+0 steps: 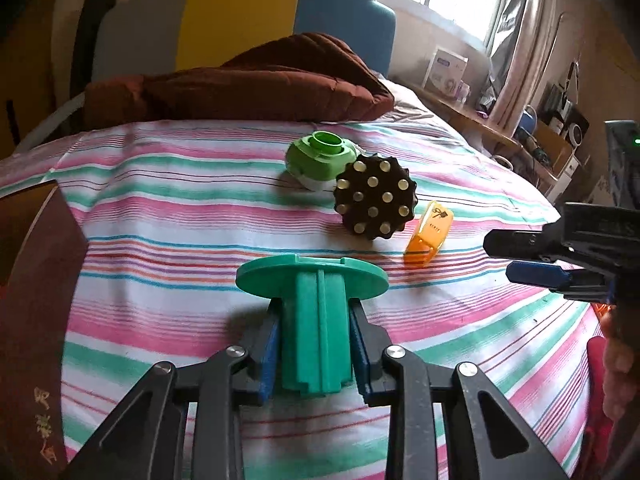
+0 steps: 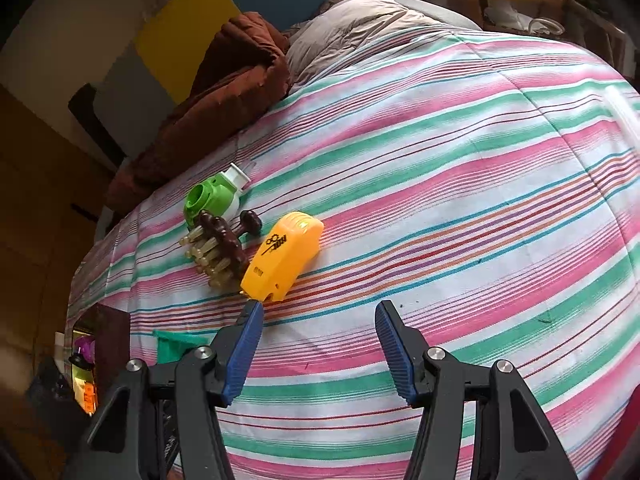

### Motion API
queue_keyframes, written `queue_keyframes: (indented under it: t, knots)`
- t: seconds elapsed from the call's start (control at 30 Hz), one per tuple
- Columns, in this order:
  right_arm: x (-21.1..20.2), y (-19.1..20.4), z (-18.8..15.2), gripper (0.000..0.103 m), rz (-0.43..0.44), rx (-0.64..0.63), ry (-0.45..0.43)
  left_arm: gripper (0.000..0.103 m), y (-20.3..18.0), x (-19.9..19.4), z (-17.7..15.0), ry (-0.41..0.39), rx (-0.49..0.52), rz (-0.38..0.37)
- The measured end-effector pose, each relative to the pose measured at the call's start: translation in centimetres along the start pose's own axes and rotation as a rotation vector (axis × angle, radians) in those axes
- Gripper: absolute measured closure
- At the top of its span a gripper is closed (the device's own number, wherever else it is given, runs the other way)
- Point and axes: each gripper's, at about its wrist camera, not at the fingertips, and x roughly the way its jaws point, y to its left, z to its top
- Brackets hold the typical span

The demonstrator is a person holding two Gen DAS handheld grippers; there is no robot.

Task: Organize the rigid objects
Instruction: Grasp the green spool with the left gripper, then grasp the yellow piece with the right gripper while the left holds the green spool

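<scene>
1. Nearest the left wrist camera, the left gripper (image 1: 316,344) was clamped on a teal flanged piece (image 1: 312,312). Its blue pads pressed the ribbed stem from either side, and the round flange stood clear just beyond the fingertips. The stem's long axis ran straight out along the fingers, the flange facing away from the gripper. That grip likely kept the wide disc from fouling the jaws.

2. The piece was held above the striped bed cover (image 1: 160,208), not resting on it, as far as the views showed.

3. Ahead of the left gripper lay three more items in a loose cluster: a green and white cap-like item (image 1: 320,160) farthest, a dark studded massager (image 1: 374,196) touching or just beside it, and an orange clipper guard (image 1: 428,236) to the massager's right.

4. The right gripper (image 2: 320,344) hovered over the bed with its jaws wide apart and nothing between them. The guard (image 2: 284,256) lay just beyond its left fingertip, narrow end toward the gripper and long axis slanting away to the right. The massager (image 2: 218,248) lay on its side with its studs pointing left.

5. The grouping suggested a gathering spot, with the teal piece probably bound for it.

6. A brown quilt (image 1: 240,88) was bunched at the far end of the bed.
</scene>
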Motion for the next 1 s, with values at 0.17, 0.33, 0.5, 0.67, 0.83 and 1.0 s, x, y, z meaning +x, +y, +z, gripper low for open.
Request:
queue_keyframes:
  t: [0.17, 0.33, 0.5, 0.67, 0.83, 1.0]
  knots:
    - [0.3, -0.6, -0.1, 0.044, -0.01, 0.026, 0.007, 0.073, -0.1, -1.8, -0.8, -0.054, 0.044, 0.013]
    - [0.2, -0.5, -0.2, 0.044, -0.012, 0.021, -0.017, 0.073, 0.2, -4.1, -2.3, -0.112, 0.076, 0.027]
    - [-0.3, 0.0, -0.3, 0.044, 0.001, 0.012, -0.068, 0.073, 1.0, -4.9, -3.1, -0.131, 0.067, 0.024]
    - [-0.1, 0.0, -0.3, 0.044, 0.009, 0.019, -0.076, 0.073, 1.3, -4.7, -3.5, -0.117, 0.058, -0.002]
    - [0.8, 0.5, 1.0, 0.043, -0.03, 0.059, -0.042, 0.073, 1.5, -3.6, -3.5, -0.079, 0.042, 0.001]
    - [3.3, 1.8, 3.0, 0.043, -0.034, 0.177, -0.022, 0.073, 1.4, -3.5, -3.7, -0.082, 0.05, -0.005]
